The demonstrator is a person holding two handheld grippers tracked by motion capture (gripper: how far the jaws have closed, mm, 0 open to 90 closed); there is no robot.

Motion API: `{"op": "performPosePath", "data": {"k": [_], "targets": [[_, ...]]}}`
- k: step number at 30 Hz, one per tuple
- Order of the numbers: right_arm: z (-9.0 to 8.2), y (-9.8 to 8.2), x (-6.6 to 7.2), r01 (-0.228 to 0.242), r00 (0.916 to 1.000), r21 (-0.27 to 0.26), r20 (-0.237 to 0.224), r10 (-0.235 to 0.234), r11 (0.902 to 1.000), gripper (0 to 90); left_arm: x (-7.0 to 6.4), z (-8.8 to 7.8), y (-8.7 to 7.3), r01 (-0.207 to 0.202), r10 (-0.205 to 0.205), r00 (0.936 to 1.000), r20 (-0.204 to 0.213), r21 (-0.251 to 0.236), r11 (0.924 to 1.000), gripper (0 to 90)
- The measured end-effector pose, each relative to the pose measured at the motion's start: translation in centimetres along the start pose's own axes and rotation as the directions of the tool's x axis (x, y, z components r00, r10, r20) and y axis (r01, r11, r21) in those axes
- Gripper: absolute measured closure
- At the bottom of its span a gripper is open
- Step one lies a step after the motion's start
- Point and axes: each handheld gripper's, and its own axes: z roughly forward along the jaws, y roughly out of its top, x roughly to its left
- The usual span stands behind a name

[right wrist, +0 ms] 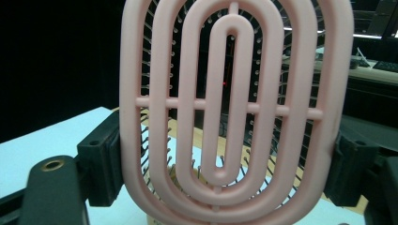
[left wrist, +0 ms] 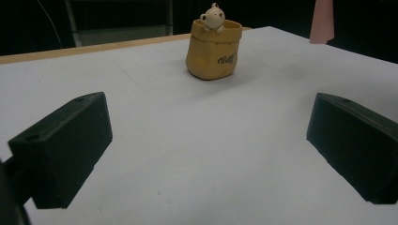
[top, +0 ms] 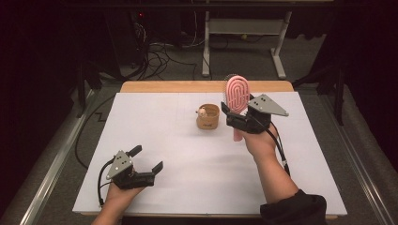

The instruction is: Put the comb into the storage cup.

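Note:
A pink vented hairbrush [top: 237, 95] stands upright above the table, head up and handle hanging down. My right gripper [top: 240, 115] is shut on it, its jaws pressing the head's two sides; in the right gripper view the brush [right wrist: 234, 112] looms close with bristles behind its ribs. A small tan bag-shaped holder [top: 208, 117] with a little bear figure [top: 202, 112] on its rim stands just left of the brush. My left gripper [top: 146, 159] rests near the table's front left, open with nothing between its jaws, and faces the holder [left wrist: 213, 49].
The white table top [top: 187, 154] has a wooden strip [top: 206, 86] along its far edge. Beyond it stand a desk frame [top: 244, 28] and floor cables [top: 155, 56]. Metal rails [top: 51, 164] run along both sides.

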Motion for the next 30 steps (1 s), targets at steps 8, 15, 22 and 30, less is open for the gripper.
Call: {"op": "performPosePath", "data": {"k": [8,15,22,30], "targets": [[1.5,0.9,-0.4,-0.014,0.9999,-0.008,0.009,0.014,0.9999,19.9,0.1,0.0,0.0,0.008,-0.008,1.0,0.001,-0.007,0.9999,1.3],[2.9,1.2,-0.1,-0.017,0.9998,-0.005,0.007,0.017,0.9998,19.9,0.1,0.0,-0.1,0.009,-0.009,0.9999,0.007,-0.003,1.0,1.4],[4.4,1.6,0.2,-0.015,0.9998,-0.014,0.01,0.016,0.9998,19.9,0.2,0.1,-0.1,0.015,-0.015,0.9999,0.007,-0.006,0.9999,1.4],[6.0,2.2,-0.1,-0.048,0.9986,-0.042,0.021,0.048,0.998,19.9,0.3,0.2,-0.2,0.021,-0.021,0.9998,0.006,-0.01,0.9997,1.3]]}}
